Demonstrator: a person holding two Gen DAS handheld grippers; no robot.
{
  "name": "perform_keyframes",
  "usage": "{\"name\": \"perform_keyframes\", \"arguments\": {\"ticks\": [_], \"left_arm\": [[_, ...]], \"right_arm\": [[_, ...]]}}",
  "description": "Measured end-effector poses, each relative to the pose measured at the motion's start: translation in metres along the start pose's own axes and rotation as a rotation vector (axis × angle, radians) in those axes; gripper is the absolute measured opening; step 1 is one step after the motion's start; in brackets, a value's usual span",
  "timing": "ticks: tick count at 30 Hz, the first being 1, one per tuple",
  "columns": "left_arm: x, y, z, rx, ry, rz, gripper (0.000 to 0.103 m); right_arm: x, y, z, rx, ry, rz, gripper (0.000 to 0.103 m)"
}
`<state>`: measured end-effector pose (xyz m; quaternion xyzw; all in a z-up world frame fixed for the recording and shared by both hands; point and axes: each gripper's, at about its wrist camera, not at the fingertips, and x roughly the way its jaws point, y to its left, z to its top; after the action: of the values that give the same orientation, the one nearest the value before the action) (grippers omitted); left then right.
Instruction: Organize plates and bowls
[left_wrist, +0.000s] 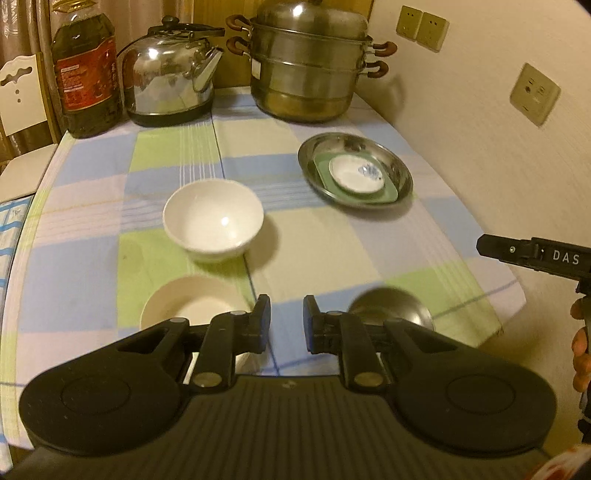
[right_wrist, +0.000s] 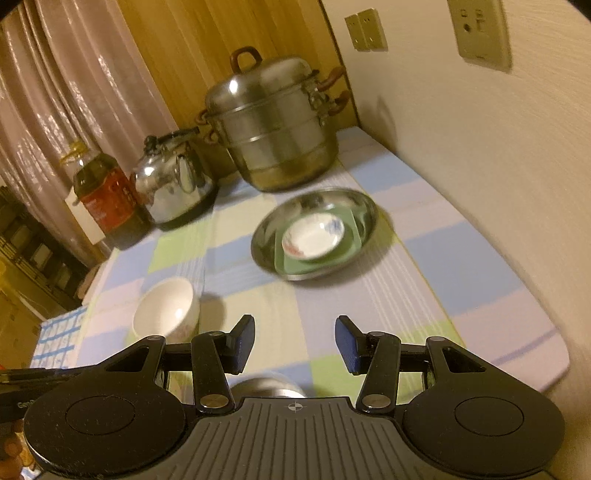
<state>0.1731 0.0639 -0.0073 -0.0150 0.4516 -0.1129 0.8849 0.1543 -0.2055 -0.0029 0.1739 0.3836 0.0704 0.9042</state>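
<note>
A: What surface am I working over?

B: I am looking at a table under a checked cloth of blue, green and lilac squares (left_wrist: 92, 280), pushed against a cream wall with sockets (left_wrist: 533, 94) at three o'clock. Along the far edge are standing a tall stacked steel steamer pot (left_wrist: 306, 70), a shiny steel kettle (left_wrist: 171, 74) and an amber oil bottle with a red label (left_wrist: 86, 77).

A: And the dishes?

B: A wide round steel plate (left_wrist: 402, 170) is sitting at one o'clock from my left gripper (left_wrist: 286, 321); a square green plate (left_wrist: 391, 194) is lying in it, with a small white dish with a blue flower (left_wrist: 356, 173) on top. A deep white ceramic bowl (left_wrist: 213, 219) is resting at eleven o'clock, well apart from that stack. A cream bowl (left_wrist: 184, 302) is lying just beside my left finger, a small steel bowl (left_wrist: 391, 308) beside the other.

A: The grippers?

B: The left jaws are standing narrow, gripping nothing. My right gripper (right_wrist: 295, 343) is hanging half open, empty, with the stack at twelve o'clock.
</note>
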Motion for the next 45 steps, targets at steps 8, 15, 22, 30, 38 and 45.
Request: {"name": "perform_keyframes", "arguments": {"ticks": [8,15,22,30,38,45], "left_arm": [[-0.020,0.006,-0.030,-0.012,0.013,0.003,0.016],[-0.026,-0.003,-0.044,-0.027,0.030,0.021,0.016],[-0.029,-0.024,-0.051,-0.052,0.042,0.043,0.016],[-0.032,-0.049,-0.063,-0.095,0.057,0.078,0.016],[-0.037,-0.070,-0.072,-0.134,0.049,0.132,0.016],[-0.040,-0.080,-0.079,-0.174,0.045,0.189,0.016]], "right_arm": [[-0.010,0.010,-0.025,-0.026,0.057,-0.016,0.049],[-0.014,0.008,-0.038,-0.053,0.112,0.012,0.049],[-0.019,0.001,-0.046,-0.100,0.168,0.042,0.049],[-0.023,-0.010,-0.052,-0.163,0.214,0.078,0.049],[-0.025,-0.021,-0.053,-0.217,0.230,0.140,0.049],[-0.024,-0.029,-0.052,-0.242,0.237,0.183,0.049]]}}
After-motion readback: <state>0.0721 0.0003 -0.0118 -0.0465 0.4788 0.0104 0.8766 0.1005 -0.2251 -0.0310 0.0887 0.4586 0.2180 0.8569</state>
